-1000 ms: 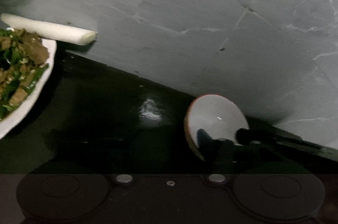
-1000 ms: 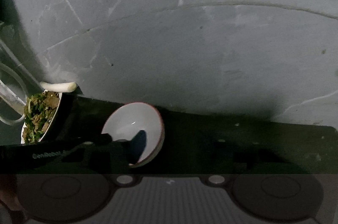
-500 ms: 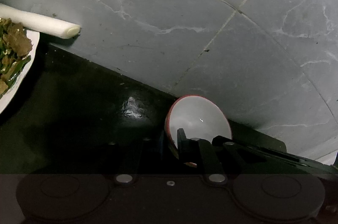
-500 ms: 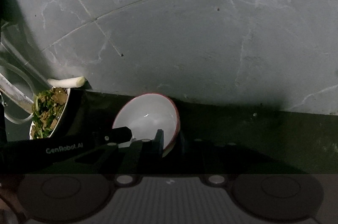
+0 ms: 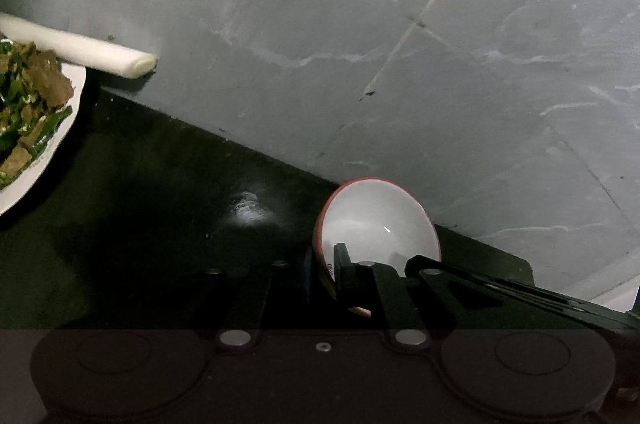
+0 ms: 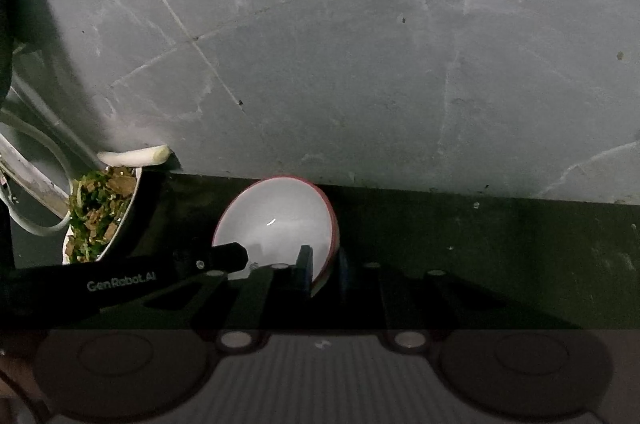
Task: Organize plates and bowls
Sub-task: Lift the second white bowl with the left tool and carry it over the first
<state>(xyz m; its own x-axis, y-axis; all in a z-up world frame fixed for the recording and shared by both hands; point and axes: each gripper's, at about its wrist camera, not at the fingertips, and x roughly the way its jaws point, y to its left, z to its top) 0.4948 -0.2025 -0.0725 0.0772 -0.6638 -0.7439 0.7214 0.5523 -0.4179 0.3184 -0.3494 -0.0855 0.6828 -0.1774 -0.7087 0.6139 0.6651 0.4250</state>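
While both grippers pinch the one red-rimmed bowl [image 5: 376, 224] by opposite rims, left gripper [image 5: 322, 274] and right gripper [image 6: 322, 270], it's tipped on edge near the dark surface [image 5: 160, 207] far edge. One food plate [image 5: 36, 127] and one leek [image 5: 80, 49] sit off left, lots of bare surface between.

Plate [image 5: 24, 191] cut by left edge; bowl [image 6: 280, 224] lower rim hidden behind tool fingers [image 6: 304, 268], possibly clamped.

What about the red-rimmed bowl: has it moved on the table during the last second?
No. In the right wrist view the bowl keeps the same gap to the leek and still sits at the table's far edge.
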